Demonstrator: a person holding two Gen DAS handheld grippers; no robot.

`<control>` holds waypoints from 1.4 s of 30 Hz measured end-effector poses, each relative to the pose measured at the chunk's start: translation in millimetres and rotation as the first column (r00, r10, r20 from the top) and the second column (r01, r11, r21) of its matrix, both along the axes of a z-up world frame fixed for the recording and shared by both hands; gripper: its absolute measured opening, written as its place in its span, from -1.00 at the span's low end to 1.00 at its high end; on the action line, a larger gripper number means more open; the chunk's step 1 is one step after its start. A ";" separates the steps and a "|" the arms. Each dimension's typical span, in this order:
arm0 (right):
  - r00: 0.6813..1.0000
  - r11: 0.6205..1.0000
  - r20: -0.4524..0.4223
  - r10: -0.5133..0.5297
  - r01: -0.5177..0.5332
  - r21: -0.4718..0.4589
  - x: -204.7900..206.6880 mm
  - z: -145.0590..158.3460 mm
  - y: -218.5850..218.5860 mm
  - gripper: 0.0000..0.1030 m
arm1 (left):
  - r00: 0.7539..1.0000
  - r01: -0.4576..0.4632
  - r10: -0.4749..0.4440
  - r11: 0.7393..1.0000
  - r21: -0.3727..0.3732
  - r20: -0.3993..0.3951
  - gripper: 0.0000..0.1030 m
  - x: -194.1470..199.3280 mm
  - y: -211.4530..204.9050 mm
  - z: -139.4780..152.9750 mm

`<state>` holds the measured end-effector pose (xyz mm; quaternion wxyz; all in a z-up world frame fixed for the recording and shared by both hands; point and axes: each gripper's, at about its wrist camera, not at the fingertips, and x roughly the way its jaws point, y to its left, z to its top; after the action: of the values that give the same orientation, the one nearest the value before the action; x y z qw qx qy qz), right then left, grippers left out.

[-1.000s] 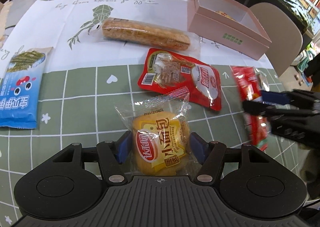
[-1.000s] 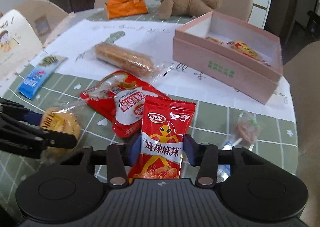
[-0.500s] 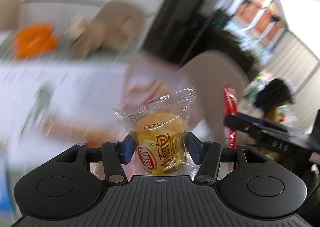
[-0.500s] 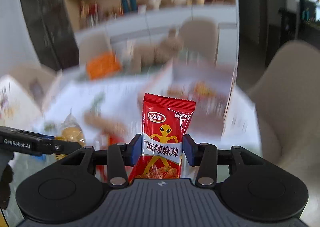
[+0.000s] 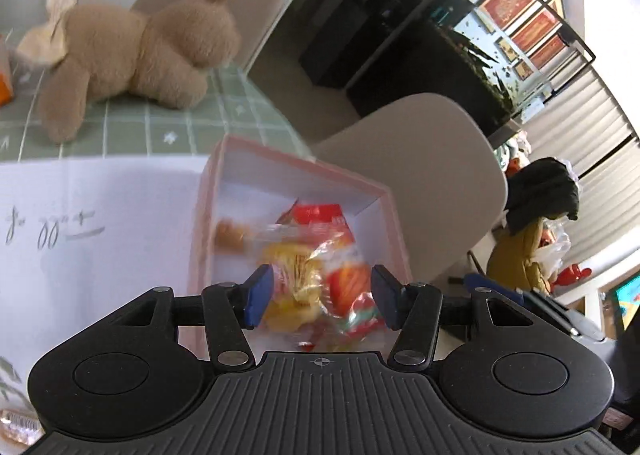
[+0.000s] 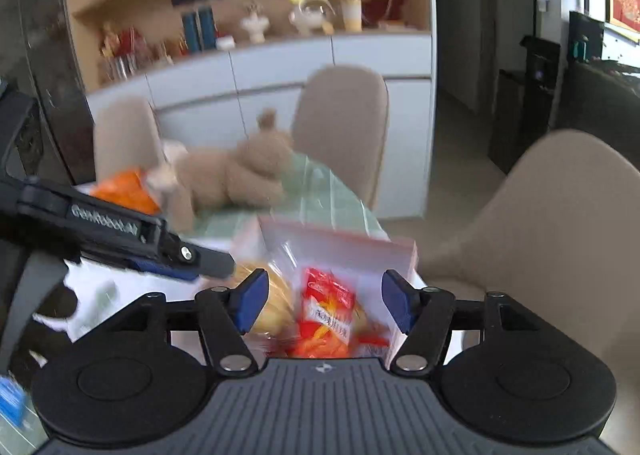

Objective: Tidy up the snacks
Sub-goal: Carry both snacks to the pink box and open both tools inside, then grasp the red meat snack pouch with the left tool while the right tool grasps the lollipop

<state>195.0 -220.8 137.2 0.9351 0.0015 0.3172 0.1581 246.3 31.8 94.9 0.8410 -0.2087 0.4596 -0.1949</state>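
The left gripper hangs over the pink box with its jaws spread wide, gripping nothing. Beneath them, blurred inside the box, lie a yellow wrapped cake and a red snack packet. A plush bear lies on the green checked worktop beyond the box.

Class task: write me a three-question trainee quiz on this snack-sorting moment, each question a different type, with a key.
1. True or false: the left tongs grip the yellow cake packet.
2. The red spicy packet lies in: A) pink box B) orange bag C) chair seat
3. Fill in: the right tongs are ____.

Key: 1 false, both blue pads stand apart from it; 2 A; 3 open
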 end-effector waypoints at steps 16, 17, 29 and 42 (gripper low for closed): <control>0.965 0.999 -0.260 -0.036 0.034 -0.013 -91.0 -110.4 -9.4 0.25 | 0.809 -0.570 0.585 0.760 0.313 0.052 0.13 -237.6 231.8 -16.9; 0.962 0.999 -0.271 -0.036 0.036 -0.005 -95.3 -112.9 -9.3 0.26 | 0.800 -0.575 0.599 0.749 0.328 0.036 0.13 -240.1 239.7 -22.2; 0.964 0.996 -0.255 0.082 -0.088 -0.011 -134.8 -108.9 29.8 0.37 | 0.889 -0.424 0.457 0.827 0.368 -0.004 0.13 -238.0 180.5 -59.8; 0.806 0.754 -0.047 0.590 -0.571 -0.324 -156.4 -89.4 140.3 0.54 | 0.966 -0.227 0.256 0.906 0.357 -0.035 0.07 -253.6 109.5 -63.4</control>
<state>38.6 -80.4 47.8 0.8358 -0.2542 0.2959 0.3863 -7.3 141.3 31.5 0.8628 -0.1189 0.4914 0.0040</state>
